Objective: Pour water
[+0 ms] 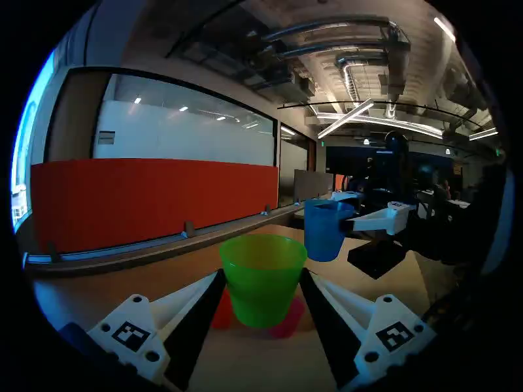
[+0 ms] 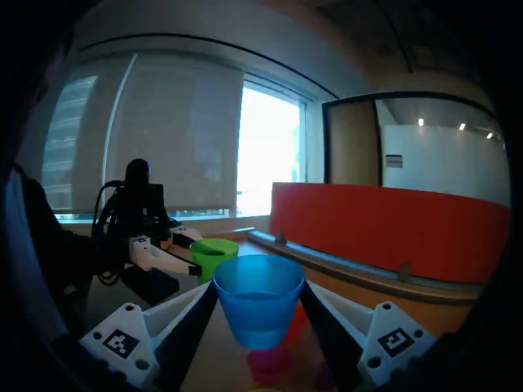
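A green cup (image 1: 263,279) stands upright between the fingers of my left gripper (image 1: 263,294), which is shut on it. Behind it to the right hangs a blue cup (image 1: 323,228), held by the right gripper (image 1: 346,224) a little higher. In the right gripper view the blue cup (image 2: 259,299) sits upright in my right gripper (image 2: 259,307), shut on it, with water visible inside. Farther left there, the green cup (image 2: 213,257) is held by the left gripper (image 2: 189,258).
A wooden table (image 1: 196,261) lies below, with red and pink cups (image 1: 287,320) on it under the green cup. A pink cup (image 2: 269,362) rests below the blue one. An orange partition (image 1: 150,199) and a rail (image 1: 163,245) border the table's far side.
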